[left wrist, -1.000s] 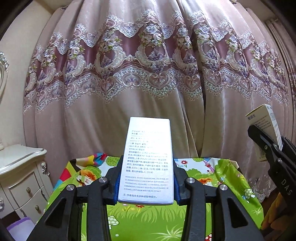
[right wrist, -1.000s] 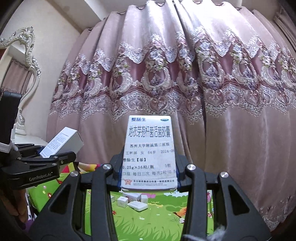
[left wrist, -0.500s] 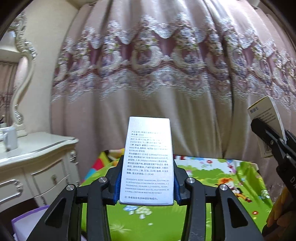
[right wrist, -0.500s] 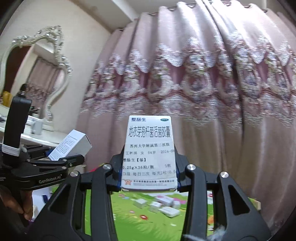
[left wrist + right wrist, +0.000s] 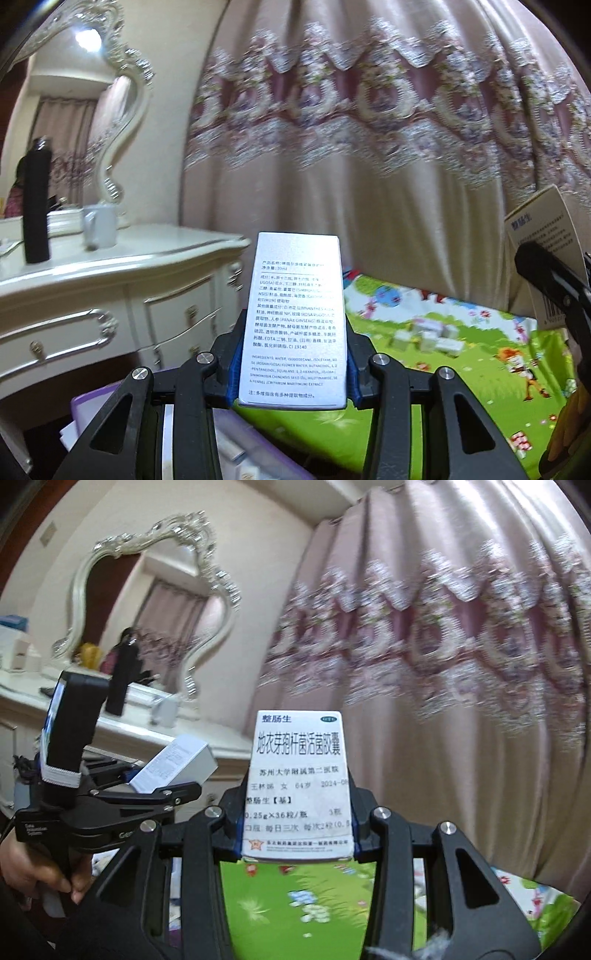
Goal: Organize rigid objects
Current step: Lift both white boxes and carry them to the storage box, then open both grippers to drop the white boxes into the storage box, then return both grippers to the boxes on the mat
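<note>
Both claws, gripping boxes, have swung left toward the dresser (image 5: 122, 266).

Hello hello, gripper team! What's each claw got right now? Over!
Left gripper shut on silver box. Right gripper shut on medicine box. Both lifted above green mat. Nothing blocking.

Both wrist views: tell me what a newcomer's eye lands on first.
In each view a white printed box stands upright, clamped between black fingers: the silver-white ingredients box in the left gripper, the medicine box in the right gripper. Behind hangs a lace-trimmed pink curtain; at left, an ornate mirror.
</note>
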